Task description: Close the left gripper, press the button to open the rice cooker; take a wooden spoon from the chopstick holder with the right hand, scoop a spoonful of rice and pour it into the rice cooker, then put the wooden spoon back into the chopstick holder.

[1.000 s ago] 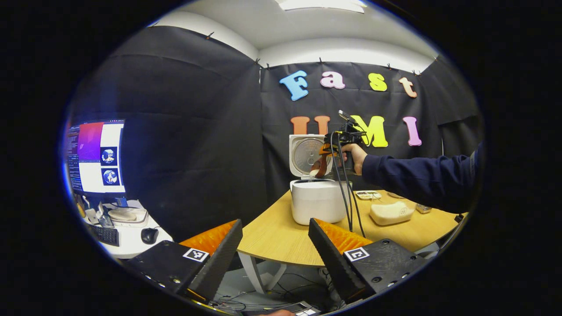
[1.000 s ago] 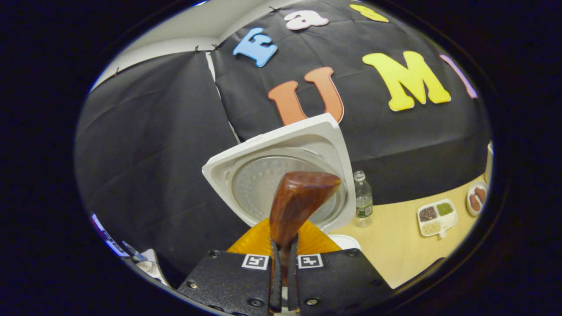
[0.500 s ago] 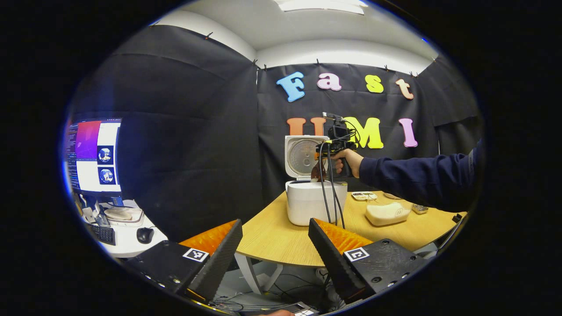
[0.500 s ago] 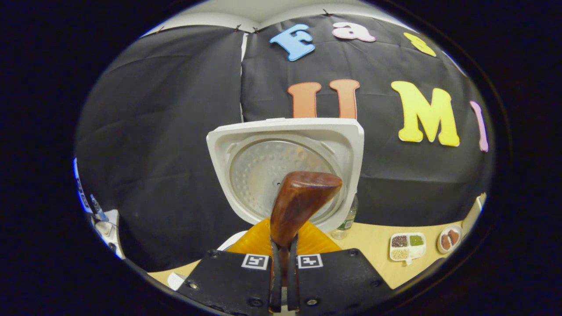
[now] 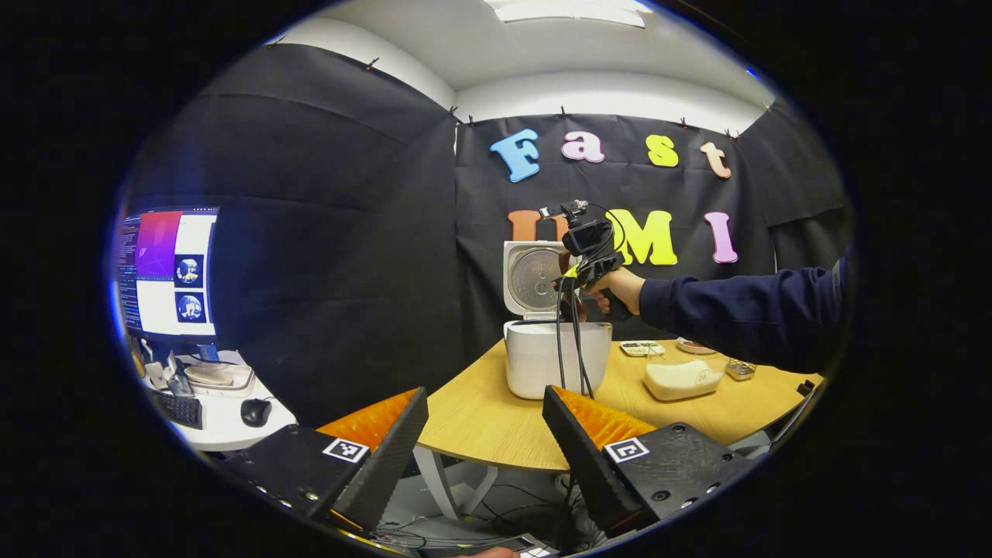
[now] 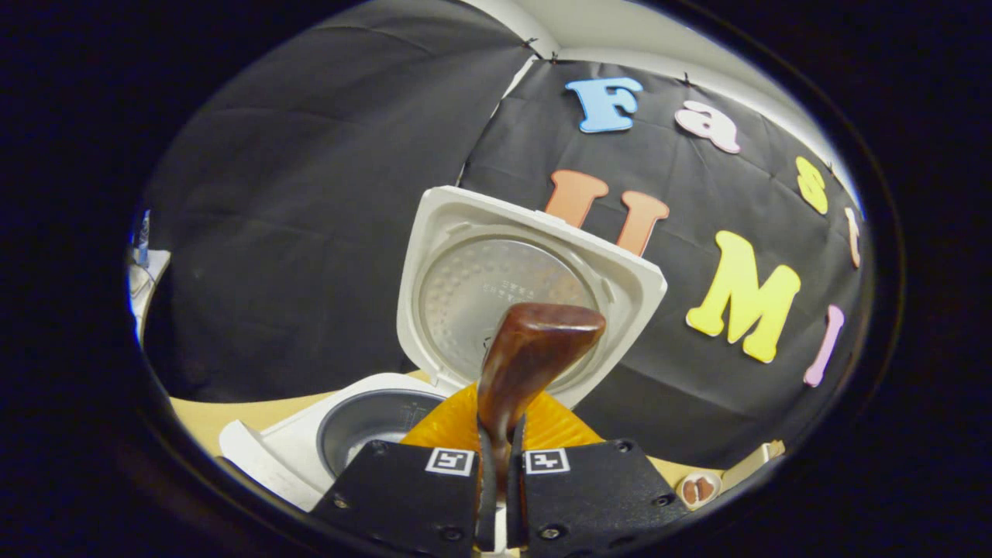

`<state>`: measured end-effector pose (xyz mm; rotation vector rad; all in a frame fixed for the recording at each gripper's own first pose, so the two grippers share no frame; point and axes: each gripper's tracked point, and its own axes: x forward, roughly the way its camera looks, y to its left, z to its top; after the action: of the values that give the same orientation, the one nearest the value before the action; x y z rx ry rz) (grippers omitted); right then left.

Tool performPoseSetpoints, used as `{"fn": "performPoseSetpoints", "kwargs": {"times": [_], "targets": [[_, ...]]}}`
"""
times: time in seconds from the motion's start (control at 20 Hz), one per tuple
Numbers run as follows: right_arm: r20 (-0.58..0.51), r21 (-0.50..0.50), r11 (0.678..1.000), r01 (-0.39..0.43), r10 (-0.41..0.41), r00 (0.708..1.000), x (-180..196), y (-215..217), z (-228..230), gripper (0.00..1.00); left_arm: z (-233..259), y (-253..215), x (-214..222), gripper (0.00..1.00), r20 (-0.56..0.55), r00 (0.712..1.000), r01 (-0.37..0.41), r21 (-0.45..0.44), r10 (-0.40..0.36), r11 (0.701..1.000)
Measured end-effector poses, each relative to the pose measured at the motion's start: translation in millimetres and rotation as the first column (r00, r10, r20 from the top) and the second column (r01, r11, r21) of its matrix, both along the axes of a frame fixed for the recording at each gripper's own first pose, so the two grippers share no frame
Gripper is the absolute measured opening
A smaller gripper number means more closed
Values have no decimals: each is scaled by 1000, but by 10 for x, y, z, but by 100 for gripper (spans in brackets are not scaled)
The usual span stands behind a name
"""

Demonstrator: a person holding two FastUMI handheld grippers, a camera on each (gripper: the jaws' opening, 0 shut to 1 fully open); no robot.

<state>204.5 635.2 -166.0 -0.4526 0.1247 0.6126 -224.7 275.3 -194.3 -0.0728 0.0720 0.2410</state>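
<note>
where fingers (image 6: 496,496) clamp, wooden spoon (image 6: 535,349) glossy reddish-brown

Monitor (image 5: 167,271), mouse (image 5: 253,411), keyboard (image 5: 182,408)

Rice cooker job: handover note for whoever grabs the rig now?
Left gripper: open, holding nothing, back from the table.
Right gripper: shut on the wooden spoon, held above the rice cooker.
Lid stands open; inner pot in sight below the spoon.
Done: button pressed, spoon taken. Whether rice went in, I cannot tell.
Left: confirm the pour, then put the spoon back in the chopstick holder.
</note>
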Motion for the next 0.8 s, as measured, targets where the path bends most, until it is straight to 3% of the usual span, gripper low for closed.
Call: {"fn": "performPoseSetpoints", "kwargs": {"times": [0.15,0.35,0.65,0.8], "targets": [[-1,32,999,15,-15,1000,-69,-74,46,10,-4,-81,-61,95,-2,1000,5,7,-5,1000],[57,140,989,39,-47,997,-143,-299,457,11,122,-300,-147,95,6,1000,11,36,-11,999],[47,296,953,61,-79,996,-340,-1008,1119,11,267,-499,-201,95,41,999,30,15,-31,999],[-28,350,934,67,-61,998,-492,-1457,1137,11,360,-634,-179,95,63,998,30,0,-30,1000]]}}
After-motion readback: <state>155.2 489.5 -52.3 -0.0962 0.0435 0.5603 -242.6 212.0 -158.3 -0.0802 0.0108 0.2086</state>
